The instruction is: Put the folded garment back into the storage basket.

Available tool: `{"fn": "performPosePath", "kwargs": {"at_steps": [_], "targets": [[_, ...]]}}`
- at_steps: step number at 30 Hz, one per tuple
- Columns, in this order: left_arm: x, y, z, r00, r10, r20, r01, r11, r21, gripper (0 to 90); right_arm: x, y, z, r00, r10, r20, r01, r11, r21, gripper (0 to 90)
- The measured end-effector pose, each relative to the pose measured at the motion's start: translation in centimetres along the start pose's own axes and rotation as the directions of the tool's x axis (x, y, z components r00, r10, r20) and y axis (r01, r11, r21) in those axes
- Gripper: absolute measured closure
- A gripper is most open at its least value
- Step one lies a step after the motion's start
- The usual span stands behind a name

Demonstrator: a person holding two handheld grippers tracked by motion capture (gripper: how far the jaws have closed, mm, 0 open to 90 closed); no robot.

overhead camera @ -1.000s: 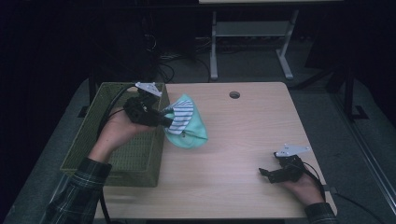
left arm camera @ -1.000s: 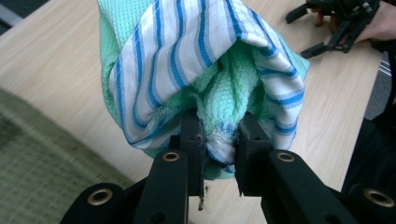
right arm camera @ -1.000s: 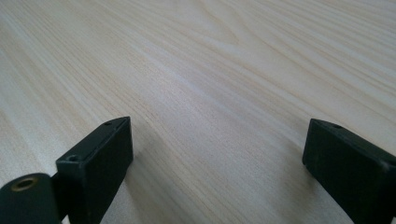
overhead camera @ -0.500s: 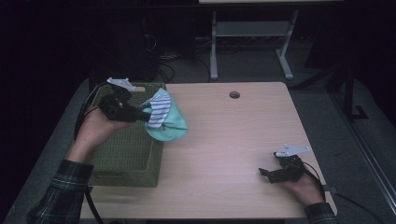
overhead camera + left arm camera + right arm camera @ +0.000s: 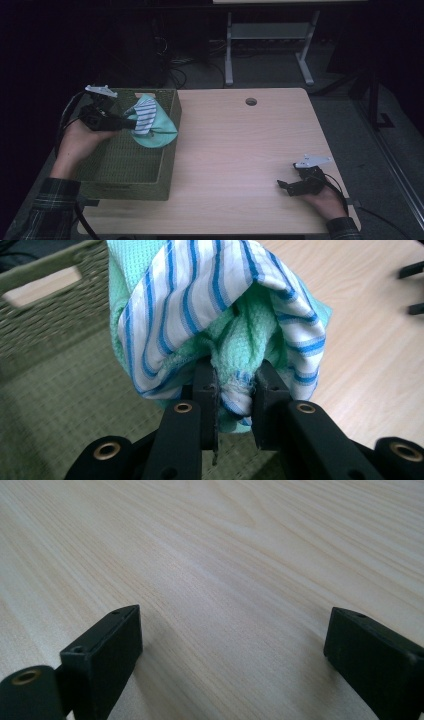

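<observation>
left gripper [image 5: 131,121]: jaws narrow, clamped on a bunched fold of cloth; pads press the fabric from both sides in the left gripper view [image 5: 235,390]; held level above the basket, pointing toward the table.
cloth bundle [image 5: 151,128]: mint-green towel wrapped with a white cloth with blue stripes [image 5: 210,295]; hangs from the left gripper over the basket's far right part, lower edge at or just over the right rim; whether it touches the rim cannot be told.
basket [image 5: 125,172]: olive woven bin with a handle slot, on the table's left end; floor bare where it shows.
right gripper [image 5: 285,185]: jaws wide, nothing between them [image 5: 225,645]; rests low by the near right corner, well apart from the basket.
table [image 5: 240,150]: pale wood top, round cable hole [image 5: 251,101] near the far edge.
person: plaid sleeve [image 5: 50,205] at the left forearm.
</observation>
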State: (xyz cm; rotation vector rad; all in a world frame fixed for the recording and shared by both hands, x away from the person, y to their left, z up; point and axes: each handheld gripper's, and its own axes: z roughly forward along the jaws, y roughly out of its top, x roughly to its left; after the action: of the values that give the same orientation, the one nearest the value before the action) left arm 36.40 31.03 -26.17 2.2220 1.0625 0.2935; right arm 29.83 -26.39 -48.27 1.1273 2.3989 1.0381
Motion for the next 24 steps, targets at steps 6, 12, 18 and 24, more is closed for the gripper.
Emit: {"fn": "performPosePath", "kwargs": {"at_steps": [6, 12, 18, 24], "targets": [[1.7, -1.7, 0.3, 0.9978, -0.058, -0.033, 0.058, 0.9983, 0.0, 75.5, 0.0, 0.0, 0.0, 1.0, 0.001, 0.0, -0.001, 1.0, 0.0, 8.3], [3.1, -3.4, 1.2, 0.9932, -0.104, -0.053, 0.105, 0.9942, 0.022, 75.5, 0.0, 0.0, 0.0, 1.0, 0.0, 0.0, 0.0, 1.0, 0.001, 8.3], [3.9, -4.9, 2.6, 0.9888, -0.138, -0.057, 0.141, 0.9893, 0.039, 75.5, 0.0, 0.0, 0.0, 1.0, 0.0, 0.001, 0.0, 1.0, 0.001, 8.3], [4.2, -6.0, 4.7, 0.9856, -0.156, -0.065, 0.16, 0.9853, 0.06, 75.4, 0.0, 0.0, 0.0, 1.0, 0.001, 0.001, -0.001, 1.0, 0.001, 8.3]]}}
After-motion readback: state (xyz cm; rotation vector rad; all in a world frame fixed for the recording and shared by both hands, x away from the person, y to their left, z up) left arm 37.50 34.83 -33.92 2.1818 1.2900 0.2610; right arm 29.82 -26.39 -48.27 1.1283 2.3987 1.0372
